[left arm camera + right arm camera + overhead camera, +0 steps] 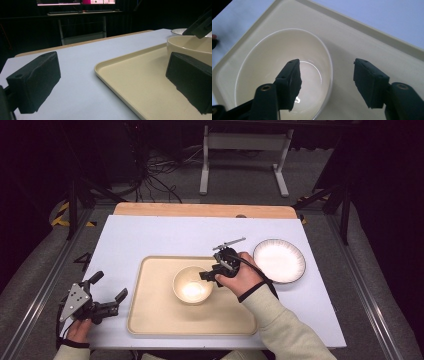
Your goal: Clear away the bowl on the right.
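Note:
A cream bowl (192,285) (274,55) stands upright in the middle of a beige tray (150,320) (362,40). My right gripper (210,274) (327,75) is at the bowl's right rim and is open. One jaw hangs inside the bowl and the other outside over the tray, with a gap to the rim on both sides. My left gripper (110,285) (112,72) rests low at the table's front left, open wide with nothing between its jaws. In the left gripper view, the tray (130,95) and bowl (190,45) lie ahead to the right.
A white plate with a dark rim (279,260) lies on the table right of the tray. The white table sheet (165,235) is bare behind and left of the tray. A wooden strip (200,210) runs along the far edge.

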Demonstrator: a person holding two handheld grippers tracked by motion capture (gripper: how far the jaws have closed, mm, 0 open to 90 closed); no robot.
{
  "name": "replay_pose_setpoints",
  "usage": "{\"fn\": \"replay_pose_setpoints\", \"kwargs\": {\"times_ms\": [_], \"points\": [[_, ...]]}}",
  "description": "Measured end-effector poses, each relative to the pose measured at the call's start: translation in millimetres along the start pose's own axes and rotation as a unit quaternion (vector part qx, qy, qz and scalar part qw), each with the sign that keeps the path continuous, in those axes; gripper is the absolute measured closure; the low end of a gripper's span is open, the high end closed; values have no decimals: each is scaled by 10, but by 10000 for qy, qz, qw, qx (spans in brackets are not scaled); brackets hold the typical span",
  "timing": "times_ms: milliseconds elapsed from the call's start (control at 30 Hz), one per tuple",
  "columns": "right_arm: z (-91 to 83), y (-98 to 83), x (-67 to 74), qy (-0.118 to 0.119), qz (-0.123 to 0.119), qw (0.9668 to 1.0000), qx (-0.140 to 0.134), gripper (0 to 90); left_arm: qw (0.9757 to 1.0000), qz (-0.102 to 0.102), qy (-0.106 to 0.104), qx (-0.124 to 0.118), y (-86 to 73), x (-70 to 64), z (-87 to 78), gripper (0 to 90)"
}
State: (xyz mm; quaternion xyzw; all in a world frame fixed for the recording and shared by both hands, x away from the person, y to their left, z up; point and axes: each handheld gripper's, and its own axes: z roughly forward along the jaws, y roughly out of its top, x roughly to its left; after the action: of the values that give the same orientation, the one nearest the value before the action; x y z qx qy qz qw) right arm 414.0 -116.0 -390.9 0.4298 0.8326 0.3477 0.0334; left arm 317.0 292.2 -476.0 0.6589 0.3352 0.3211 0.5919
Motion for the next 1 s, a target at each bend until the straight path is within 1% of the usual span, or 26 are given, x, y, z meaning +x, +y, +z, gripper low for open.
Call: {"fn": "replay_pose_setpoints", "kwargs": {"times_ms": [33, 100, 133, 167, 267, 300, 333, 367, 400, 433, 467, 600, 633, 767, 833, 867, 967, 1000], "points": [[-23, -18, 18, 72, -167, 9998, -115, 339, 10000, 4, -3, 4, 0, 0, -1, 1], [-41, -27, 32, 118, -189, 9996, -162, 334, 10000, 0, 1, 1, 0, -1, 0, 1], [-61, -35, 46, 139, -240, 9994, -211, 326, 10000, 0, 0, -1, 0, 0, 0, 1], [-97, -50, 73, 153, -449, 9981, -404, 296, 10000, 2, 1, 0, 0, -1, 0, 2], [-152, -80, 86, 161, -519, 9969, -578, 294, 10000, 4, 1, 0, 0, -1, 0, 2], [-152, -80, 86, 161, -519, 9969, -578, 294, 10000, 4, 1, 0, 0, -1, 0, 2], [-187, -103, 84, 150, -607, 9956, -701, 284, 10000, 6, 1, -1, 0, -1, 0, 2], [-187, -103, 84, 150, -607, 9956, -701, 284, 10000, 3, 1, -2, 0, -1, 0, 2], [-227, -125, 77, 140, -681, 9943, -803, 273, 10000, 3, 1, -2, 0, -1, 0, 2], [-227, -125, 77, 140, -681, 9943, -803, 273, 10000, 3, 1, -2, 0, -1, 0, 2], [-247, -136, 73, 147, -719, 9935, -865, 268, 10000, 1, 2, -3, 0, -1, 0, 2], [-343, -179, 37, 97, -941, 9890, -1140, 250, 10000, -3, 1, 0, 0, 0, 1, 1], [-366, -192, 19, 75, -1028, 9875, -1197, 250, 10000, -4, 4, -6, 0, -1, 2, 1], [-422, -238, -3, 141, -1332, 9798, -1483, 248, 10000, -4, 5, -5, 0, -1, 2, 1], [-462, -280, -15, 181, -1551, 9737, -1661, 242, 10000, -2, 3, 3, 0, 0, 1, 1], [-479, -299, -25, 203, -1584, 9722, -1712, 242, 10000, -5, 5, -6, 0, 0, 2, 2], [-527, -350, -56, 199, -1639, 9694, -1818, 242, 10000, -2, 1, 3, 0, 0, 0, 1], [-556, -379, -71, 203, -1663, 9677, -1885, 242, 10000, -3, 1, 2, 0, 0, 0, 1]]}}
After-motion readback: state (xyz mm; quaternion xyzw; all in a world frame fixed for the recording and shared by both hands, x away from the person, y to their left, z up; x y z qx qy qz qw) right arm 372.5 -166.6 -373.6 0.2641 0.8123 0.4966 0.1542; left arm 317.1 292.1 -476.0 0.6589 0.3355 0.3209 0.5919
